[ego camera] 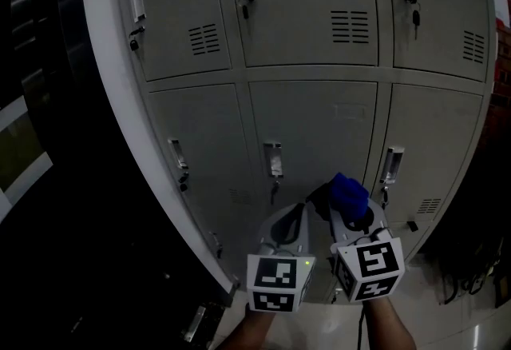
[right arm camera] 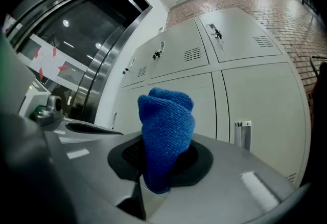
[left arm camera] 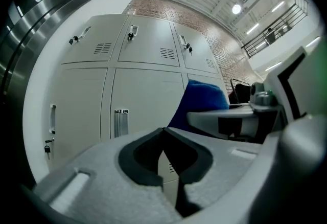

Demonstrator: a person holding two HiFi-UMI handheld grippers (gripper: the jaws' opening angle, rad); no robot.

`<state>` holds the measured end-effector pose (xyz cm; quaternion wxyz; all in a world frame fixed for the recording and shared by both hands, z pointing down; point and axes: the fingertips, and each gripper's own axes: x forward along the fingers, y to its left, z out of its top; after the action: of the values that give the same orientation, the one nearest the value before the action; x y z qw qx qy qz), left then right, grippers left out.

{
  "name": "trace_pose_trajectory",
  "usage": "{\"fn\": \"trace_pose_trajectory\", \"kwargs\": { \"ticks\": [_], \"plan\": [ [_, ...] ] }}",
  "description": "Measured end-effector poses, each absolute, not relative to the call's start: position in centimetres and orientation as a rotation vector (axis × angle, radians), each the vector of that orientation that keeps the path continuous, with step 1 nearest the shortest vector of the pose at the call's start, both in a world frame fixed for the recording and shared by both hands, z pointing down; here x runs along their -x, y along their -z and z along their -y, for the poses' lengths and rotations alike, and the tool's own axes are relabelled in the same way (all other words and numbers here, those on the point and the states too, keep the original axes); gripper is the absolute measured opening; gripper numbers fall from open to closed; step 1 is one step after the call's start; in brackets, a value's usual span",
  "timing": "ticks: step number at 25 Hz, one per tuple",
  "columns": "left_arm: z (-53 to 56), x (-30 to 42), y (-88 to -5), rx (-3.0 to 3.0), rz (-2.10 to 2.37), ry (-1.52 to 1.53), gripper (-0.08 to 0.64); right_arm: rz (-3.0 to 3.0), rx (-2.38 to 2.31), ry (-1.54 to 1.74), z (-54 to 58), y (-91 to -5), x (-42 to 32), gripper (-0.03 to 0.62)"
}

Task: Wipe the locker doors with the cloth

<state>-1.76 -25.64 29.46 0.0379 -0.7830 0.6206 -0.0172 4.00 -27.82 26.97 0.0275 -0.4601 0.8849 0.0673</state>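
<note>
Jaws of the right gripper (right arm camera: pixel 163 166) are pinched on a bunched blue cloth (right arm camera: pixel 167 131), gripped low down so that a thick wad stands proud of the tips; that leaves soft fabric, not hard jaw, to meet the metal. Jaws of the left gripper (left arm camera: pixel 164 154) are closed together with nothing between them; it hangs just to the left of its partner, apparently idle, since wiping needs only one tool.

From the head view, the cloth (ego camera: pixel 347 195) points toward the lower row of the grey locker doors (ego camera: pixel 311 37), near the seam between the lower middle door (ego camera: pixel 319 133) and the one to its right; it looks a little short of the surface of the door, though I cannot tell for sure that it is not touching.

Both grippers are held low and close to the person, aimed at the far bank of lockers; I'd judge the wipe is only about to begin, and the recessed handle (ego camera: pixel 273 158) is the thing the cloth could snag on.
</note>
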Motion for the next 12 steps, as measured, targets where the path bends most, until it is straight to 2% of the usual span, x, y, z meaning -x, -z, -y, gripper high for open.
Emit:
{"fn": "trace_pose_trajectory", "kwargs": {
  "ticks": [12],
  "plan": [
    [19.6, 5.8, -31.7, 2.489, -1.814, 0.076, 0.001, -2.65, 1.576, -0.144, 21.2, -30.4, 0.3, 0.08]
  ]
}}
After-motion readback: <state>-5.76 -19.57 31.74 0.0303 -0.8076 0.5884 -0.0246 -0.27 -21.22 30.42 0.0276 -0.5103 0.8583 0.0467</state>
